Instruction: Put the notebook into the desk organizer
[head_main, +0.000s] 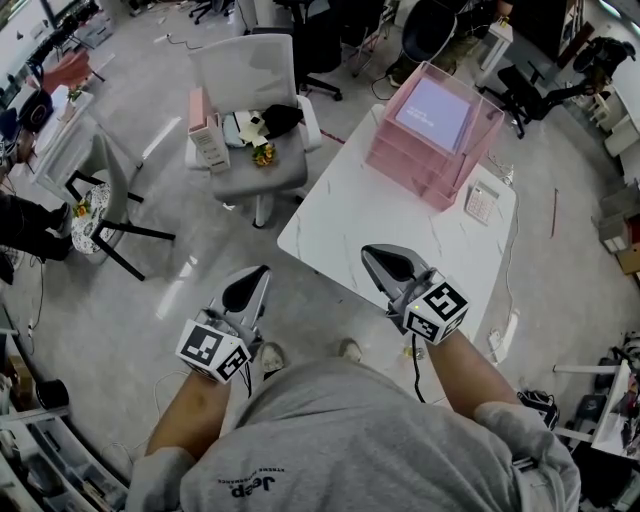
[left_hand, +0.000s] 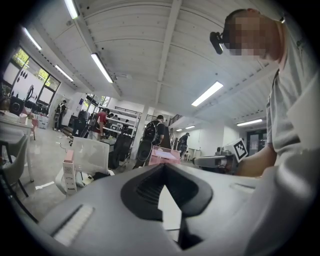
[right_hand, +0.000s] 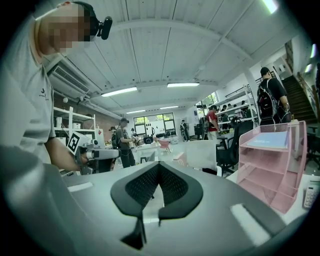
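Observation:
A pink tiered desk organizer (head_main: 430, 150) stands at the far end of the white table (head_main: 350, 215). A lavender notebook (head_main: 433, 110) lies flat on its top tier. In the right gripper view the organizer (right_hand: 267, 170) is at the right, with the notebook (right_hand: 270, 139) on its top shelf. In the left gripper view the organizer (left_hand: 162, 155) shows far off. My left gripper (head_main: 262, 270) hangs over the floor left of the table, shut and empty. Over the table's near edge my right gripper (head_main: 366, 250) is also shut, holding nothing. Both are far from the organizer.
A white calculator (head_main: 482, 203) lies on the table beside the organizer. A white office chair (head_main: 250, 100) with a pink box and small items stands left of the table. Other chairs, desks and people are in the background.

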